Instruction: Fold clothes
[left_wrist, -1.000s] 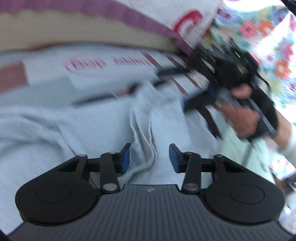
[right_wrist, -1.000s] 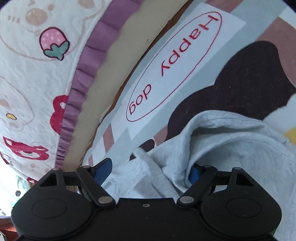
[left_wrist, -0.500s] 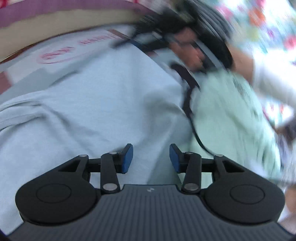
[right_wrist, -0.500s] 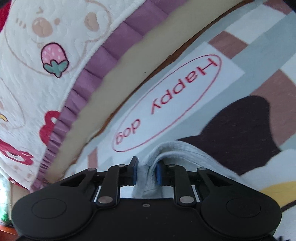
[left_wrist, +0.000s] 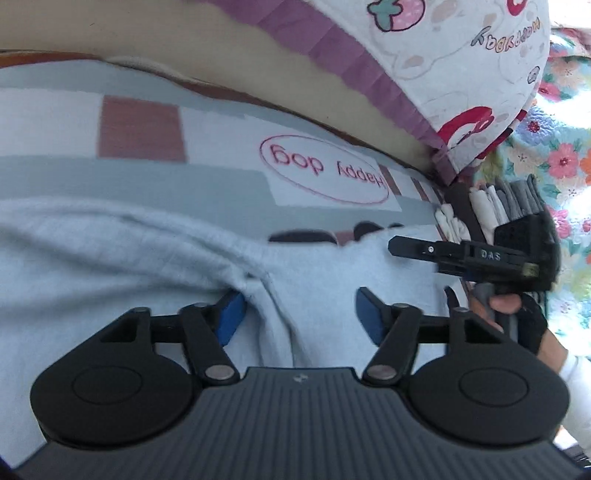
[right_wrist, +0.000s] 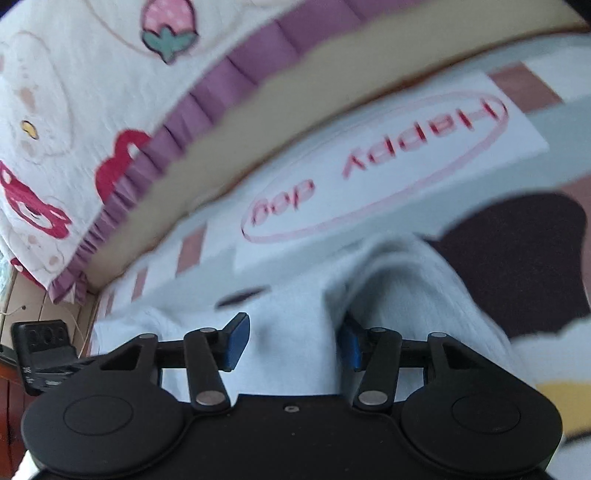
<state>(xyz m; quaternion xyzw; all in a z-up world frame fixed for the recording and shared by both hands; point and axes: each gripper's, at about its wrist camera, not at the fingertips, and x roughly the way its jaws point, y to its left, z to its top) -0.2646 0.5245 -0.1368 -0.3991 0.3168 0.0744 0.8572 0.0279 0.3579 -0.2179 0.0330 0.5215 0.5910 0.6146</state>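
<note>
Two grippers: our left gripper (left_wrist: 300, 314) closing, garment (left_wrist: 147, 266) fold between fingers; right gripper (right_wrist: 293, 341), clamped earlier, now opening around cloth. Pillow (left_wrist: 443, 55), blanket (left_wrist: 325, 173) ahead.

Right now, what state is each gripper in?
Left gripper: jaws apart and closing, a fold of the light grey garment between them.
Right gripper: jaws opening, same garment between them.

The left gripper (left_wrist: 299, 314) has swung away from the mint-green cloth back over the pale grey garment (left_wrist: 110, 266), its jaws closing around a fold. The right gripper (right_wrist: 291, 341), clamped on a ridge half a second ago, is opening (cloth between the pads).
</note>
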